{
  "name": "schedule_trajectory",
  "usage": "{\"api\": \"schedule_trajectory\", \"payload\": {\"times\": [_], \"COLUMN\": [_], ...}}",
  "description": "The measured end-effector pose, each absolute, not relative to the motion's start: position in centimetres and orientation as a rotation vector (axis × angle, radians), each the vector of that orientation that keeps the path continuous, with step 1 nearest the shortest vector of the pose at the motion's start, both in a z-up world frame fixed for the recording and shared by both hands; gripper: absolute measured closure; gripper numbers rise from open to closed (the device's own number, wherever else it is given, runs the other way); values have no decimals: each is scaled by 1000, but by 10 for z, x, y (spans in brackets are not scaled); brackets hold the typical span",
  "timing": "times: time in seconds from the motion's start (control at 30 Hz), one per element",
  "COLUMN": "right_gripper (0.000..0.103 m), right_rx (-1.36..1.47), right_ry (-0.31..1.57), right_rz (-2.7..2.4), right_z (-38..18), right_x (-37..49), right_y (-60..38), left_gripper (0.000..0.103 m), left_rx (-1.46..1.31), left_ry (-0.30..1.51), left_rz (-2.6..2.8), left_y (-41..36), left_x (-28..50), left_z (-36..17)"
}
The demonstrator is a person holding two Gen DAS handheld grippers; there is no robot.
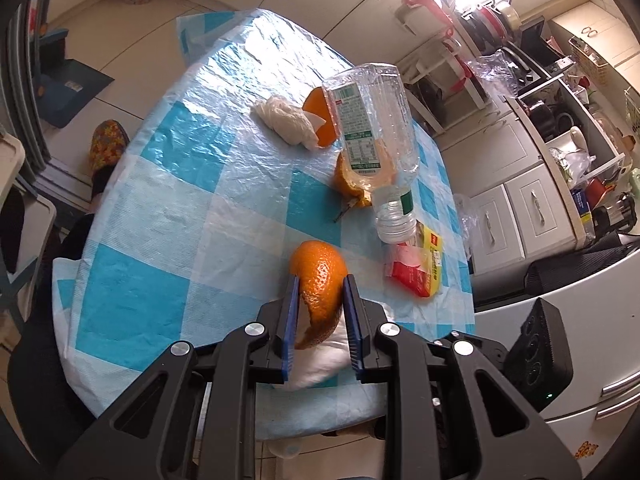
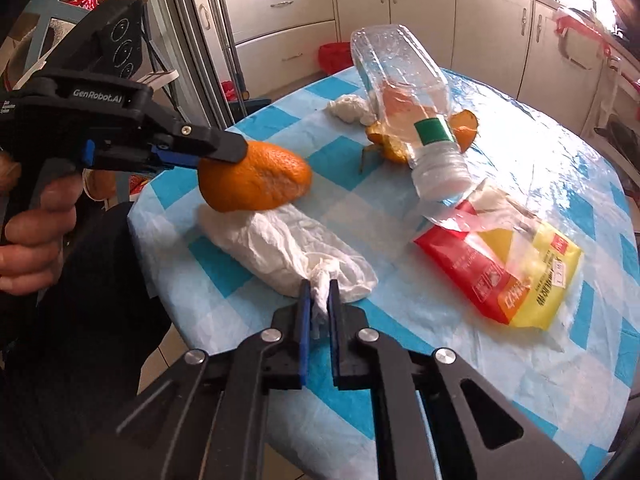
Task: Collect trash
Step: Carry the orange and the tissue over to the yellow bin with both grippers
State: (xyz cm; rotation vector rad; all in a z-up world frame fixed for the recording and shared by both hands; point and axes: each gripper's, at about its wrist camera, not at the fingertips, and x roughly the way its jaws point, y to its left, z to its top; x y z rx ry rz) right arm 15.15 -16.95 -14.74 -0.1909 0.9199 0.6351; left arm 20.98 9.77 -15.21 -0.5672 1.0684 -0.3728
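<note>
My left gripper (image 1: 319, 280) is shut on a piece of orange peel (image 1: 320, 280) and holds it just above the table's near edge; it also shows in the right wrist view (image 2: 256, 180). My right gripper (image 2: 319, 285) is shut on the end of a crumpled white paper towel (image 2: 288, 252) that lies on the blue-checked table cover (image 2: 400, 360). A clear plastic bottle (image 1: 368, 132) lies on its side mid-table (image 2: 404, 92). More orange peels (image 1: 352, 184) lie by it. A red-and-yellow wrapper (image 2: 504, 268) lies at the right.
A second wad of white tissue (image 1: 286, 120) lies at the far side of the table. Kitchen cabinets (image 1: 500, 200) and cluttered shelves stand to the right. A white appliance (image 1: 580, 320) stands close to the table's right edge. A chair is at the left.
</note>
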Motion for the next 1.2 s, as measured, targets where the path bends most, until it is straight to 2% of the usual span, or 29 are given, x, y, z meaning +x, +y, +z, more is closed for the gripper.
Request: {"api": "schedule_trajectory", "payload": {"times": [0.17, 0.47, 0.6, 0.63, 0.67, 0.7, 0.83, 1.2], "right_gripper": [94, 94, 94, 94, 94, 94, 94, 94], "right_rx": [-160, -102, -99, -100, -100, -98, -82, 29], "right_ry": [928, 963, 957, 952, 953, 953, 942, 877], "right_rz": [566, 486, 489, 491, 491, 489, 483, 454], "right_z": [-144, -144, -143, -142, -142, -142, -139, -127], "right_x": [147, 134, 135, 134, 134, 134, 133, 128], "right_y": [-193, -227, -226, -225, -225, -226, -232, -255], "left_gripper": [81, 61, 61, 65, 76, 82, 94, 95], "left_rx": [-481, -190, -127, -119, -109, -104, -87, 17], "left_ry": [1076, 1041, 1033, 1030, 1026, 1024, 982, 888], "left_rz": [-337, -283, -271, -265, -262, -264, -253, -244], "left_y": [91, 52, 42, 40, 39, 37, 32, 6], "left_x": [207, 195, 192, 191, 190, 190, 183, 164], "left_z": [-156, -152, -152, -151, -150, -150, -141, -115]}}
